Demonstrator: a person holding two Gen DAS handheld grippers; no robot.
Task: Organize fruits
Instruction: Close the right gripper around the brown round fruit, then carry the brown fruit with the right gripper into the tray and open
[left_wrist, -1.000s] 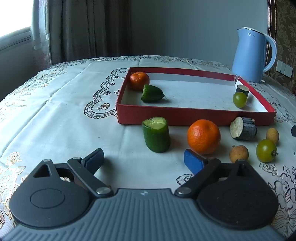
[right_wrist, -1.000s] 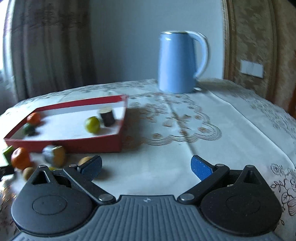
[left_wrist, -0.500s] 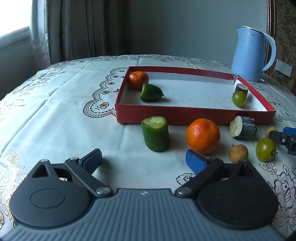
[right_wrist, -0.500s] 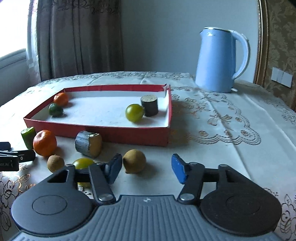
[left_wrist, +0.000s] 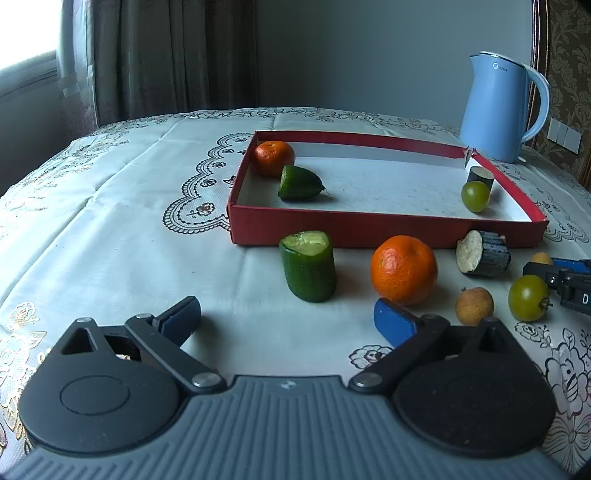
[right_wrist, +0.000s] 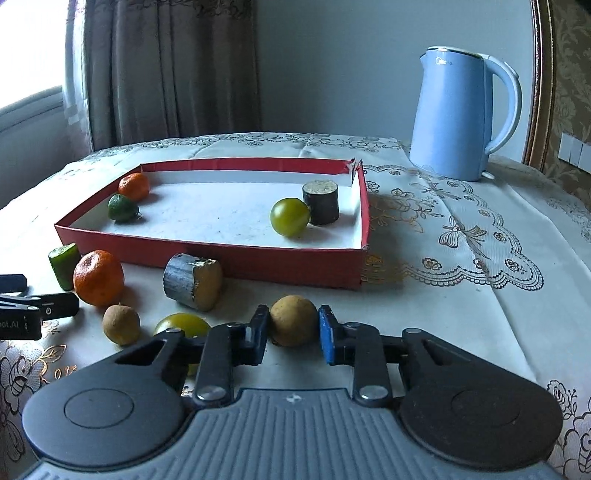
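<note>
Right gripper (right_wrist: 291, 334) pinching a small tan longan (right_wrist: 293, 319) on the tablecloth (right_wrist: 461, 280).

The longan is round, matte and brownish-yellow, clamped between the blue pads just in front of the red tray (right_wrist: 258, 260), at the tray's 6 o'clock. At the longan's 9 o'clock lie a green tomato (right_wrist: 183, 325), a second longan (right_wrist: 121, 324), a cut eggplant piece (right_wrist: 194, 282) and an orange (right_wrist: 98, 277). The left gripper (left_wrist: 286, 320) hovers with its jaws wide and opening, nothing between them, near a cucumber chunk (left_wrist: 308, 269).
</note>
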